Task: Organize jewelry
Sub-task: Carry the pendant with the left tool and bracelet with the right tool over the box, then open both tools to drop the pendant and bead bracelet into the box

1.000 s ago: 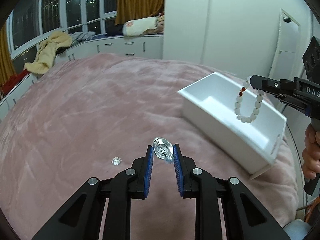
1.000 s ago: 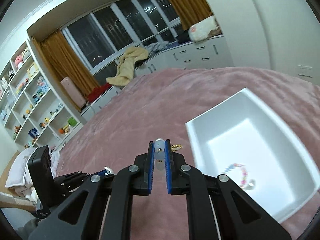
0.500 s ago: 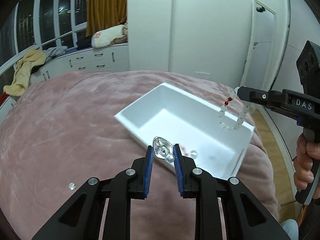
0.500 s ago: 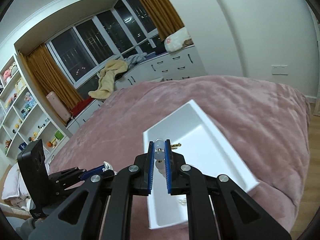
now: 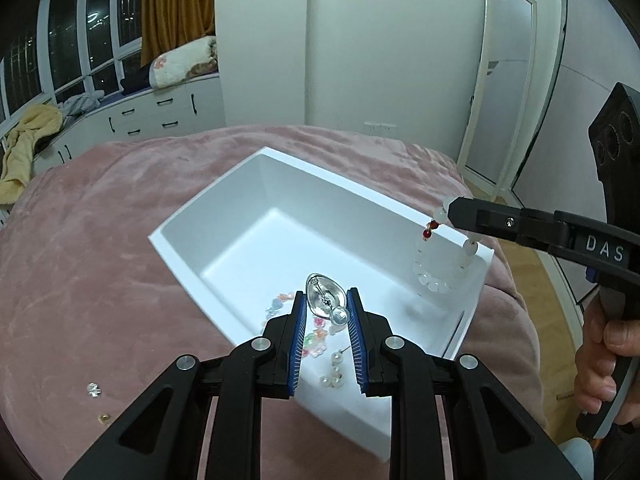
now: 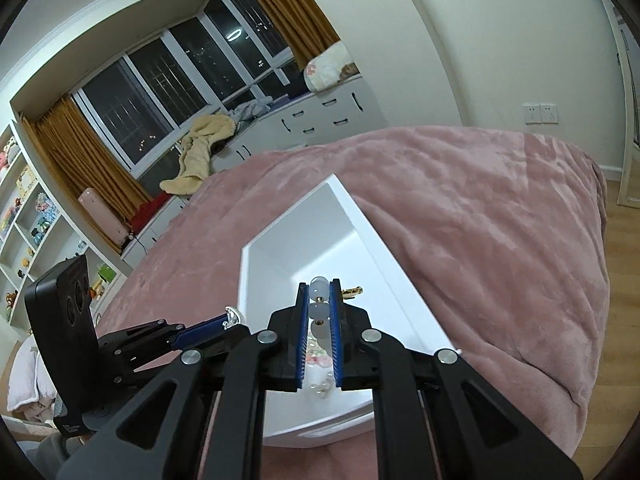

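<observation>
A white box (image 5: 224, 204) lies on the pink bedspread (image 5: 100, 240). My left gripper (image 5: 326, 306) is shut on a silver brooch (image 5: 324, 300) and holds it above the box's near end. My right gripper (image 6: 319, 294) is shut on a white bead bracelet (image 5: 438, 276) with a red bead, which hangs over the box's right rim. The right gripper also shows in the left wrist view (image 5: 452, 212). In the box lie a pastel bead bracelet (image 5: 316, 336) and pearl earrings (image 5: 334, 368).
Two small jewelry pieces, one silver (image 5: 93, 389) and one gold (image 5: 104, 418), lie on the bedspread left of the box. White drawers (image 5: 160, 116) with piled clothes line the far wall under the windows. A mirror (image 5: 500, 80) leans at the right.
Both grippers have moved over the white box with their pieces still held. The bracelet now hangs over the box's right rim, and the brooch is above the box's contents.
</observation>
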Action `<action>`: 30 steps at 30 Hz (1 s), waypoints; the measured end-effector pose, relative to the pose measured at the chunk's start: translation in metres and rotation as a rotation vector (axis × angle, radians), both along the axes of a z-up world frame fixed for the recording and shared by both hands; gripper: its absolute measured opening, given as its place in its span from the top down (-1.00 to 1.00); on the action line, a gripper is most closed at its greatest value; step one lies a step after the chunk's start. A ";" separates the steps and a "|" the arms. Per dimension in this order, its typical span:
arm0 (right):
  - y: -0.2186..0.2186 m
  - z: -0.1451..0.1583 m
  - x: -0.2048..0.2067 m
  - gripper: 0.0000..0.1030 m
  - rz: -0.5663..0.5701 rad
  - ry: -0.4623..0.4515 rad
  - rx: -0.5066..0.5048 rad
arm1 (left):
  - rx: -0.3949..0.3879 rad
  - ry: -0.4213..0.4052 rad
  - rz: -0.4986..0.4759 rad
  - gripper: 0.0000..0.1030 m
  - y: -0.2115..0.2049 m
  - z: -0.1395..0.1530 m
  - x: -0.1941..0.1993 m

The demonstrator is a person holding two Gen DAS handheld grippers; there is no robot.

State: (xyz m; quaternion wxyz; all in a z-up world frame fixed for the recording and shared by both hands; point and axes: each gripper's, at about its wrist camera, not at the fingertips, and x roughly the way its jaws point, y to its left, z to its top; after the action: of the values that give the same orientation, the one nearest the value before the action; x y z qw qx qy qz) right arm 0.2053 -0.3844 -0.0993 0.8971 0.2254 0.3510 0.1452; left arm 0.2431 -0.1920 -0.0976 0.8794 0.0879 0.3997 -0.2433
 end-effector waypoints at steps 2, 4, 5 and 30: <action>-0.002 -0.006 0.002 0.80 -0.001 0.009 -0.002 | 0.002 0.013 -0.006 0.51 -0.007 -0.008 0.004; -0.005 -0.012 0.006 0.80 -0.002 0.018 -0.002 | 0.007 0.025 -0.014 0.51 -0.013 -0.016 0.008; -0.006 -0.015 0.007 0.80 -0.002 0.021 -0.004 | 0.011 0.028 -0.017 0.51 -0.016 -0.020 0.009; -0.007 0.000 0.002 -0.70 -0.085 -0.027 0.018 | -0.082 -0.006 0.032 -0.59 0.017 -0.008 0.001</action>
State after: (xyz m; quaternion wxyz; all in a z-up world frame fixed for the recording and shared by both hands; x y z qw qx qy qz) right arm 0.2077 -0.3916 -0.0991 0.9050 0.2464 0.3278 0.1132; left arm 0.2439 -0.1755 -0.1055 0.8872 0.0460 0.3882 -0.2451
